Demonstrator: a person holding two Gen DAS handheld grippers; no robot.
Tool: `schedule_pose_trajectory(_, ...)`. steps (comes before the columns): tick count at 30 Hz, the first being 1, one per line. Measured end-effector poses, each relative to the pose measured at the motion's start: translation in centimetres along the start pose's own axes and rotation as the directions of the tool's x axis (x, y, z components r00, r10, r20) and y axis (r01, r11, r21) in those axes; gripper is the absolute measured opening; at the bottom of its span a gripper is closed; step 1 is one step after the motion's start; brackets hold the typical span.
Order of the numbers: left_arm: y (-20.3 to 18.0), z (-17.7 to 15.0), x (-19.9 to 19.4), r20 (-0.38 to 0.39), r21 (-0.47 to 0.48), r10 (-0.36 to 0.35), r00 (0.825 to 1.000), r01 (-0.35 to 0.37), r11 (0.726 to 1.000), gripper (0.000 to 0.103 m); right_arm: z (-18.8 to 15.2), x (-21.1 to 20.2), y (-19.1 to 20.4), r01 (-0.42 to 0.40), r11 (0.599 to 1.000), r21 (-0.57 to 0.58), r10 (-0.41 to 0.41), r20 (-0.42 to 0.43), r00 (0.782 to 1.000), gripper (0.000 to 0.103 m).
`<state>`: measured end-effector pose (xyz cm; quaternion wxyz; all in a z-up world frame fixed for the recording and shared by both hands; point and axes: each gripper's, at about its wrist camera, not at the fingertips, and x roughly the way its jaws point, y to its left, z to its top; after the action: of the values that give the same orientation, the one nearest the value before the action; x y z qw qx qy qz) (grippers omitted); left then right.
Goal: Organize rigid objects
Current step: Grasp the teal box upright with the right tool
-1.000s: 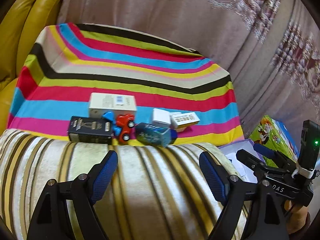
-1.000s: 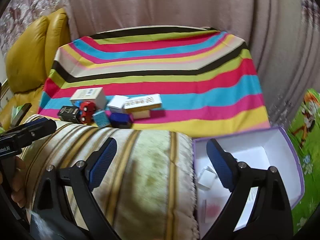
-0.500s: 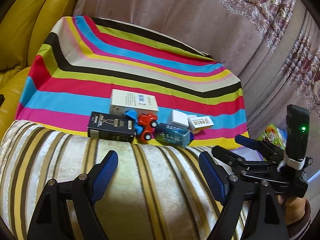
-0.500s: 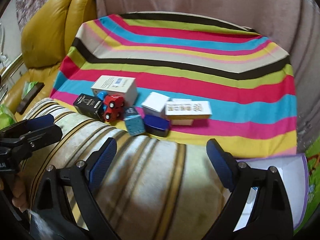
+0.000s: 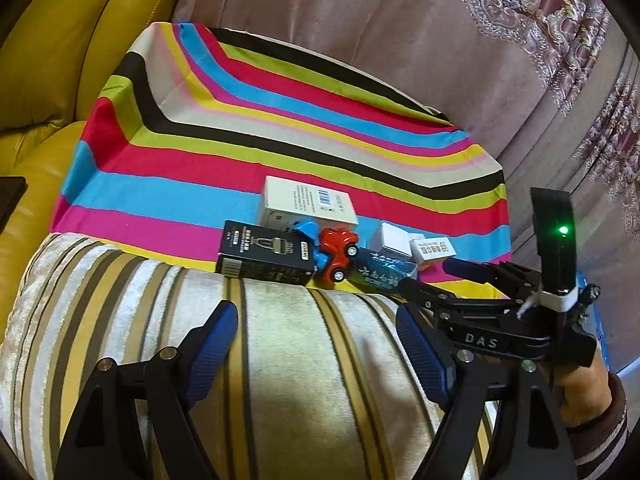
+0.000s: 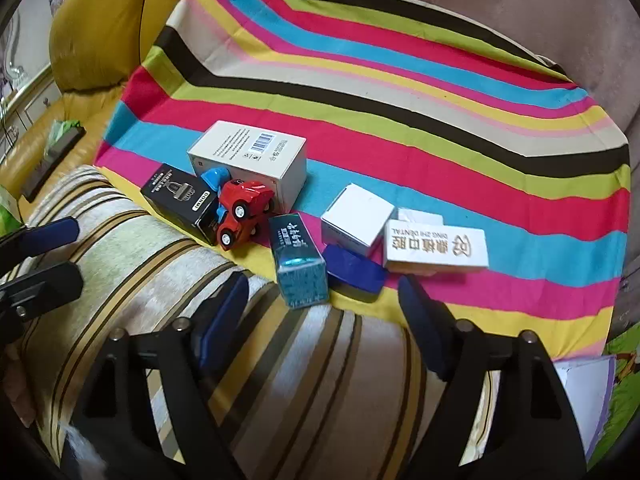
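Since a second ago both views have swung left and closed in on the pile: the open white box that filled the right wrist view's lower right is now only a sliver (image 6: 588,396) at that edge, and the right gripper (image 5: 436,276) reaches further into the left wrist view.

The things to sort lie bunched at the near edge of a striped cloth (image 6: 400,92). A black box (image 6: 182,202) lies leftmost, a white barcode box (image 6: 250,156) just behind it, and a red toy car (image 6: 240,212) is wedged between them against a blue toy (image 6: 214,178). A teal box (image 6: 298,264) points toward the camera, touching a dark blue case (image 6: 354,272). Behind that sit a small white box (image 6: 356,218) and a long white box with gold print (image 6: 436,248), which seems to rest on another small box, though that one is mostly hidden.

The right gripper's (image 6: 320,312) jaws are closing, with nothing between them but the cushion; the teal box and blue case lie just beyond its tips. The left gripper (image 5: 316,344) is closing too, empty, over the same cushion.

That striped cushion (image 5: 280,360), cream with brown and gold bands, fills the foreground and butts the cloth's yellow edge. A yellow leather armchair (image 5: 60,60) stands to the left, and a mauve curtain (image 5: 400,40) with embroidered trim hangs behind the cloth. A hand (image 5: 584,384) in a striped cuff grips the right gripper's handle.
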<state>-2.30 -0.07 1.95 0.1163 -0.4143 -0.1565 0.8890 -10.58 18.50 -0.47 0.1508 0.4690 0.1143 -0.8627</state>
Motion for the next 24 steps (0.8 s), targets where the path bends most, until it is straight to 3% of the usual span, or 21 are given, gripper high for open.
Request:
schedule_pose_trajectory(14,0.5,0.3,0.5,-0.026,0.013,0.009,1.000,-0.009,1.000,0.082,1.4,3.5,0.4,-0.023,0.999,-0.027,0.020,-0.101,0.995,0.053)
schedule_pose_trajectory(16,0.5,0.4,0.6,-0.031,0.020,0.017,0.999,-0.016,1.000,0.082,1.5,3.8,0.4,-0.033,0.999,-0.020,0.031,-0.105,0.994,0.051)
schedule_pose_trajectory(20,0.4,0.7,1.3,-0.048,0.039,0.031,0.998,-0.029,0.999,0.082,1.6,4.0,0.6,-0.055,0.998,-0.025,0.052,-0.102,0.993,0.034)
schedule_pose_trajectory(24,0.0,1.4,2.4,-0.072,0.069,0.039,0.997,-0.034,0.997,0.082,1.4,3.7,0.5,-0.066,0.998,-0.019,0.065,-0.083,0.994,0.033)
